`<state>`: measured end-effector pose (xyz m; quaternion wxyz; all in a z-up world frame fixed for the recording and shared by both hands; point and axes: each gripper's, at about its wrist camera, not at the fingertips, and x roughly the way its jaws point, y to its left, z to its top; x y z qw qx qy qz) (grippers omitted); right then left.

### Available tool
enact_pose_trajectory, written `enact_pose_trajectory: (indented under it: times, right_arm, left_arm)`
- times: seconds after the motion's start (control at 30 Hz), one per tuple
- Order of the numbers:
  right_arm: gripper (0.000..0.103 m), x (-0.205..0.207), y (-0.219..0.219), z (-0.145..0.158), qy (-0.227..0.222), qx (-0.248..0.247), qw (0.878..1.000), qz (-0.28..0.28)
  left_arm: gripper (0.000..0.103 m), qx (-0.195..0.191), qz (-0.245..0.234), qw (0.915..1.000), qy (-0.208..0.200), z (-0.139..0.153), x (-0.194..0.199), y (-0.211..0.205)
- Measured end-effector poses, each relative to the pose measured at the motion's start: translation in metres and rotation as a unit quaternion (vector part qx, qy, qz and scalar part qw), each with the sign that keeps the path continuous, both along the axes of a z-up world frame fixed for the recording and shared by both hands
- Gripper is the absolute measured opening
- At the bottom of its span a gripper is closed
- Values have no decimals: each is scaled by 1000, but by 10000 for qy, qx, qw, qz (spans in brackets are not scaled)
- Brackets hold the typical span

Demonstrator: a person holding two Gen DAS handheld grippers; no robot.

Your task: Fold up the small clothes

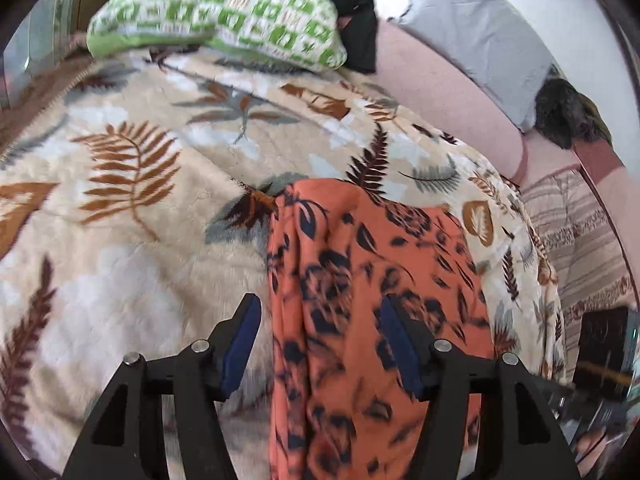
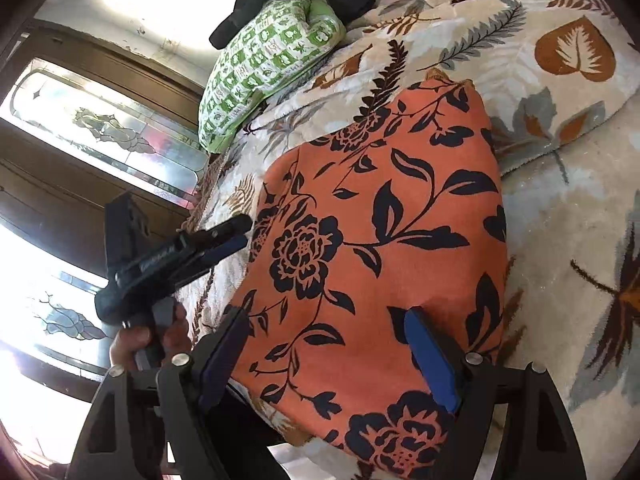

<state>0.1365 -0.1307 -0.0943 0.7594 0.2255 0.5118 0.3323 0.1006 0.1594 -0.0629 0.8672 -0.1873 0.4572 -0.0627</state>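
Observation:
An orange cloth with a dark floral print [image 1: 368, 280] lies folded on the leaf-patterned blanket [image 1: 140, 208]. My left gripper [image 1: 318, 312] is open, its jaws spread just above the cloth's near left edge, holding nothing. In the right wrist view the same cloth [image 2: 380, 240] lies flat and my right gripper [image 2: 328, 332] is open over its near edge, empty. The left gripper [image 2: 234, 232] shows there at the cloth's left side, held by a hand.
A green-and-white patterned pillow [image 1: 224, 12] and a dark garment [image 1: 356, 12] lie at the far end of the bed. A grey pillow [image 1: 480, 36] and a pink bolster [image 1: 448, 96] are at the right. Wooden cabinet doors with mirrored panels [image 2: 100, 128] stand beside the bed.

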Motion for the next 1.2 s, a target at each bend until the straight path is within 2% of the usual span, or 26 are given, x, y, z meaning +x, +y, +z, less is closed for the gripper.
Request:
enact_pose_trajectory:
  times: [0.03, 0.1, 0.13, 0.2, 0.23, 0.3, 0.4, 0.5, 0.6, 0.77, 1.03, 1.2]
  right_arm:
    - [83, -8, -4, 6, -84, 8, 10000, -15]
    - [83, -20, -15, 11, -186, 48, 9997, -154]
    - [83, -26, -20, 13, -195, 94, 9994, -263]
    - [84, -36, -28, 13, -137, 309, 9988, -364]
    - [85, -39, -29, 9, -32, 476, 9983, -338]
    - [87, -38, -28, -2, 265, 629, 9974, -247]
    - [88, -31, -24, -26, 788, 275, 9963, -212]
    - [88, -36, -29, -7, 451, 549, 9972, -251]
    - [88, -35, -39, 6, 193, 454, 9980, -388]
    - [88, -30, -61, 1, 341, 471, 9955, -753]
    - [88, -17, -56, 5, 175, 683, 9949, -725]
    - [88, 20, -69, -22, 415, 481, 9908, -1195]
  left_arm:
    - [70, 119, -23, 9999, -82, 4, -14, -6]
    - [72, 486, 10, 9987, -140, 1, -33, -18]
    - [72, 751, 58, 9972, 4, -8, -38, -24]
    - [72, 1228, 80, 9903, 643, -39, -38, -32]
    - [73, 1123, 110, 9906, 768, -49, -41, -31]
    - [73, 931, 334, 9927, 685, -46, -47, -26]
    - [72, 1088, 287, 9920, 578, -33, -50, -28]
    - [72, 1253, 304, 9907, 423, -20, -53, -27]
    - [72, 1347, 346, 9897, 339, -11, -54, -30]
    - [72, 1517, 294, 9876, 289, -8, -50, -35]
    - [72, 1553, 302, 9873, 162, 0, -47, -37]
    - [72, 1600, 311, 9866, 62, 5, -33, -41]
